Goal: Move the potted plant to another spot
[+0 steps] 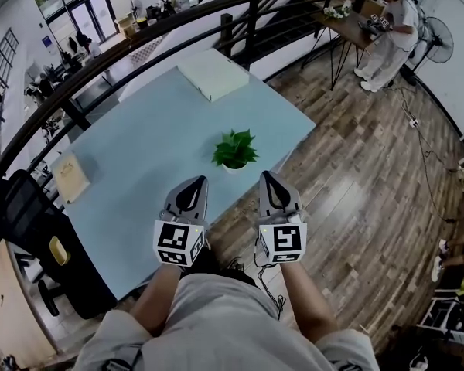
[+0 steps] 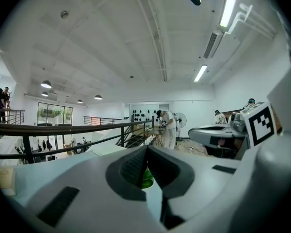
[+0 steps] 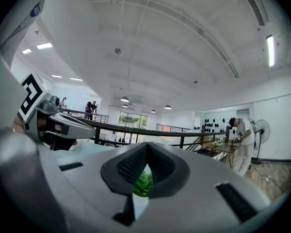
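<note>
- A tan pad (image 1: 69, 176) is seen on the pale blue worktop (image 1: 139, 153), well to the left of the potted plant (image 1: 234, 151).
- The left gripper (image 1: 199, 179) is held short and to the left of the potted plant, well apart from it. Its jaws are closed tip to tip with nothing clamped. In the left gripper view only a patch of green (image 2: 146, 178) shows through the gap under the tips (image 2: 146, 150).
- The potted plant stands upright near the worktop's near edge. Its small white pot is mostly covered by leaves. A white box (image 1: 213, 74) lies well beyond it.
- The right gripper (image 1: 267, 175) is held short and to the right of the potted plant, likewise apart. Its jaws are fully closed and empty, and leaves (image 3: 143, 183) are glimpsed below the tips (image 3: 147, 148).
- The potted plant is judged to lie ahead of both grippers, about midway between them, so neither hand is clearly nearer. Its long axis is vertical, so a level reach with the jaws opened to either side of the pot would be called for.
</note>
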The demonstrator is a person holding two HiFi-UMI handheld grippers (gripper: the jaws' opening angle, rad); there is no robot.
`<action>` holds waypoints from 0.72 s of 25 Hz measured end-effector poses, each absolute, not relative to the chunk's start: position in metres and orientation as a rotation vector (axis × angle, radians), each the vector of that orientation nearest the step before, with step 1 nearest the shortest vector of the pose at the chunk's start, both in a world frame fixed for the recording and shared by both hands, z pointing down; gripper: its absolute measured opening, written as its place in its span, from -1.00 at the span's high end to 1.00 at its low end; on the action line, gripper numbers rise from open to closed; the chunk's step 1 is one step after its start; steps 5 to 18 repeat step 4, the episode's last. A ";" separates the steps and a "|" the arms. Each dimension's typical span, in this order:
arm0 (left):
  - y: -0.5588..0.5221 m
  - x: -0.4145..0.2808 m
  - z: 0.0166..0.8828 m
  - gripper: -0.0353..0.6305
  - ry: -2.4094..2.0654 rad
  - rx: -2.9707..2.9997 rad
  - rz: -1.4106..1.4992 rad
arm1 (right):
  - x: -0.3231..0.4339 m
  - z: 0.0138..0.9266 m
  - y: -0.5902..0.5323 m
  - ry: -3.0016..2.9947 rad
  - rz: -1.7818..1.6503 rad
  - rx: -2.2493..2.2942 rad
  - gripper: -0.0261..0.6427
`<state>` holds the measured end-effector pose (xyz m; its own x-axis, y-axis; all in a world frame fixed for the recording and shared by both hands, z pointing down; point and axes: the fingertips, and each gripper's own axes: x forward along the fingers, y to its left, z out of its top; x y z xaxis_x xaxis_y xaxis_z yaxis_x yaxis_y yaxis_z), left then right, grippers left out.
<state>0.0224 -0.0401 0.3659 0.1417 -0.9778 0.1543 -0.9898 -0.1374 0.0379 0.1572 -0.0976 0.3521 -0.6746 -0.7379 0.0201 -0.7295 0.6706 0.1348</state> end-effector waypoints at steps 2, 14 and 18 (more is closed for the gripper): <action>-0.037 0.021 0.367 0.86 -1.971 2.267 0.146 | 0.155 0.352 -0.095 -2.810 -0.172 1.226 0.91; -0.035 0.020 0.369 0.86 -1.972 2.262 0.153 | 0.152 0.353 -0.093 -2.815 -0.168 1.217 0.91; -0.035 0.020 0.369 0.86 -1.972 2.262 0.153 | 0.152 0.353 -0.093 -2.815 -0.168 1.217 0.91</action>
